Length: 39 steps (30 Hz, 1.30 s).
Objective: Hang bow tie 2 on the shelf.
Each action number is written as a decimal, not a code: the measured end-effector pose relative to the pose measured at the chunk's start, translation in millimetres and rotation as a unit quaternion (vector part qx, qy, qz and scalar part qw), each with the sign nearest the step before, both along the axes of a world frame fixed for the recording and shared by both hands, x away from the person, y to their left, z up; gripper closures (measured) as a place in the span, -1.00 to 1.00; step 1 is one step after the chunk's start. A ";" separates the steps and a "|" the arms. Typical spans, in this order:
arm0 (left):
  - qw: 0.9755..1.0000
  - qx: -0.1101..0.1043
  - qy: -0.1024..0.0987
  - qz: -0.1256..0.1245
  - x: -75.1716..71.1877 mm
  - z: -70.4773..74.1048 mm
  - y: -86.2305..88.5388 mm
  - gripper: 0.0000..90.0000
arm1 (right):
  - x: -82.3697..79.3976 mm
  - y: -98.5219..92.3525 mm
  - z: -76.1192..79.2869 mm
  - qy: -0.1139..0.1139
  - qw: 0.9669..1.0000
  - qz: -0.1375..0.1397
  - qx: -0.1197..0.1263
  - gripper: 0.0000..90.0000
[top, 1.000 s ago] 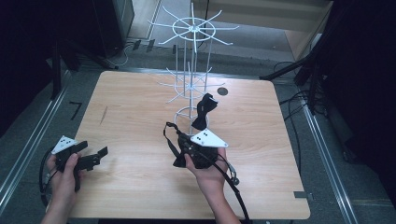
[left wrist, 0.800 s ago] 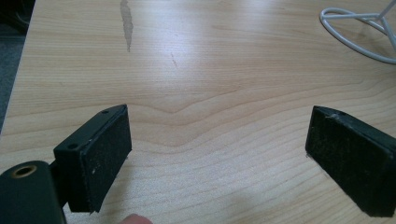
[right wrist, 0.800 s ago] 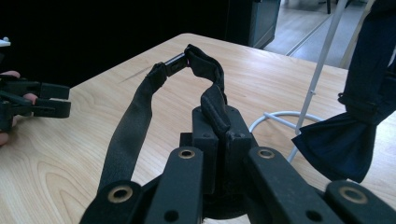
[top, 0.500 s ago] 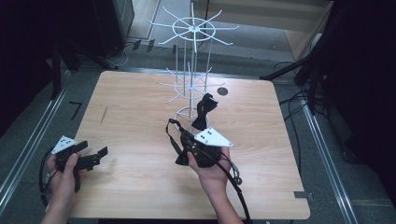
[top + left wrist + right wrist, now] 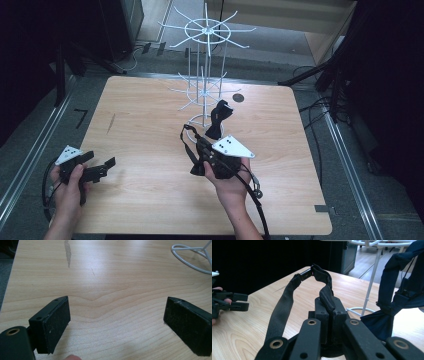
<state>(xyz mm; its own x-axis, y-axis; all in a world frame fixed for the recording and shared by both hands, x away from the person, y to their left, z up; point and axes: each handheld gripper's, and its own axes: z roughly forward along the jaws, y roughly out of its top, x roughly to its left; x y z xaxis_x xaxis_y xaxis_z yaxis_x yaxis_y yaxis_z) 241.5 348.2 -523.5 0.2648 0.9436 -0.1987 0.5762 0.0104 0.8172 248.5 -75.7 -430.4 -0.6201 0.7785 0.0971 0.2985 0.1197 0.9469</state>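
Note:
My right gripper is shut on the black strap of a bow tie, held just above the table's middle. The strap loops up from the jaws and hangs down the left side in the right gripper view. A second, dark blue bow tie hangs on the white wire rack, close to its ring base. My left gripper is low over the table's front left, open, with bare wood between its pads.
The rack's ring base stands on the wooden table behind the right gripper. A small dark disc lies to the right of the rack. A dark streak marks the wood at far left. Cables trail on the floor around the table.
The right hand has drifted slightly to the right with the strap still pinched. The left gripper has stayed where it was.

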 end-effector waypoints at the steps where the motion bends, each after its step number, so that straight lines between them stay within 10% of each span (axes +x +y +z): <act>1: 1.000 0.000 0.000 0.000 0.0 0.0 0.0 -0.83 | -0.2 -0.7 0.8 0.000 1.000 -0.001 0.001 0.95; 39: 1.000 0.003 0.000 -0.001 -0.2 0.1 0.1 -0.83 | -6.2 -12.0 25.3 -0.035 0.999 -0.014 0.020 0.95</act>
<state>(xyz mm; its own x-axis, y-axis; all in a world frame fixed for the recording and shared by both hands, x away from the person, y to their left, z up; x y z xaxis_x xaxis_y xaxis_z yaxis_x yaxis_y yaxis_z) 241.3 348.3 -523.4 0.2671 0.9441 -0.1935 0.5763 0.0044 0.8172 242.4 -87.7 -405.1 -0.6049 0.7918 0.0850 0.2338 0.0745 0.9694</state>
